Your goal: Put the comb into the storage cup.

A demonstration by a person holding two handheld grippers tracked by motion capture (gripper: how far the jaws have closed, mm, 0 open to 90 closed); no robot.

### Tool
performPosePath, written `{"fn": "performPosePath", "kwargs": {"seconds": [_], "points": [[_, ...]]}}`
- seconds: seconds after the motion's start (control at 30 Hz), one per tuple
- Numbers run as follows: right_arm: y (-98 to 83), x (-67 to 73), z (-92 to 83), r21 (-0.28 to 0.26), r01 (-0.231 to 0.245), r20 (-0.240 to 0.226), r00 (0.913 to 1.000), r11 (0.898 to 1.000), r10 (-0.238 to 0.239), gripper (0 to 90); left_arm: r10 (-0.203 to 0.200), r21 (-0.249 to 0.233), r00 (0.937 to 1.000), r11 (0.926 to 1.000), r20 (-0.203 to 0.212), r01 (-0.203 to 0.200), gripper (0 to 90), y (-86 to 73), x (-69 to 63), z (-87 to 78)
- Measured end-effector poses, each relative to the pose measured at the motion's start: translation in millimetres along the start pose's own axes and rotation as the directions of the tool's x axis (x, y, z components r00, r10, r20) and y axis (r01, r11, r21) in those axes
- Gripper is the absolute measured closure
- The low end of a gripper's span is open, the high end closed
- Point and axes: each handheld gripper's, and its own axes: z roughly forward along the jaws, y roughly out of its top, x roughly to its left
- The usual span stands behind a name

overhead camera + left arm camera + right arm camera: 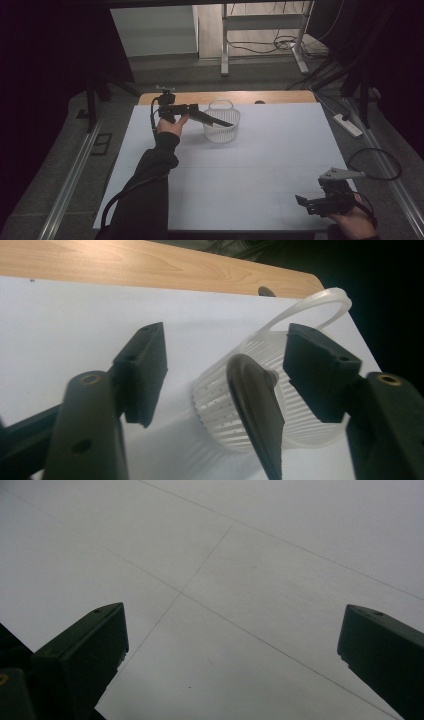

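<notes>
The dark spoon-like utensil is resting across the white slotted basket, its rounded end over the rim and the rest sloping back toward the left tongs. Hard to say exactly what it is, could be a spatula or a scoop. In the left gripper view the pads stand apart on either side of it with daylight on both sides, so nothing is pinched right now. No earlier picture to compare, so that's just how it sits.

The basket is near the far edge of the white table, with its thin loop handle standing up on the far side. The person's left hand holds the tool just beside it.

Looks like the drop-off step: utensil into basket, grip let go. Next move probably calls for backing the left tongs straight out without snagging the utensil or tipping the light basket.

The right tongs sit well apart at the near right corner, wide open over bare table, holding nothing.
</notes>
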Motion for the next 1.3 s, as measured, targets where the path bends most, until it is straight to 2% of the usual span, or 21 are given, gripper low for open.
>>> {"fn": "performPosePath", "kwargs": {"seconds": [0.27, 0.43, 0.53, 0.87, 1.0, 1.17, 1.3], "points": [[0.0, 0.1, -0.1, -0.001, 0.001, 0.0, 1.0, 1.0, -0.001, 0.0, 0.063, -0.005, 0.998, 0.998, -0.011, -0.063, 20.4, 1.4, -6.7, -3.3], [0.0, 0.1, -0.1, -0.001, 0.001, 0.0, 1.0, 1.0, -0.001, 0.0, 0.107, -0.02, 0.994, 0.994, -0.023, -0.108, 16.3, 2.2, -9.6, -6.4], [0.0, 0.2, -0.2, -0.001, 0.001, 0.0, 1.0, 1.0, -0.001, 0.0, 0.146, -0.032, 0.9886, 0.9885, -0.035, -0.148, 14.1, 2.3, -12.2, -8.0], [-0.1, 0.3, -0.3, -0.001, 0.002, 0.0, 1.0, 1.0, -0.002, 0.0, 0.236, -0.039, 0.9697, 0.9704, -0.064, -0.239, 9.9, 2.7, -19.7, -12.0], [0.0, 0.5, -0.3, -0.002, 0.002, 0.0, 1.0, 1.0, -0.002, 0.0, 0.28, -0.03, 0.9573, 0.9588, -0.073, -0.282, 8.2, 2.3, -21.8, -13.2], [0.0, 0.5, -0.3, -0.002, 0.002, 0.0, 1.0, 1.0, -0.002, 0.0, 0.292, -0.034, 0.954, 0.9551, -0.069, -0.294, 7.3, 2.1, -22.7, -13.8], [-0.1, 0.4, -0.4, -0.003, 0.003, 0.0, 1.0, 1.0, -0.003, 0.0, 0.318, -0.035, 0.9452, 0.9464, -0.075, -0.321, 6.1, 1.4, -24.4, -14.7]]}}
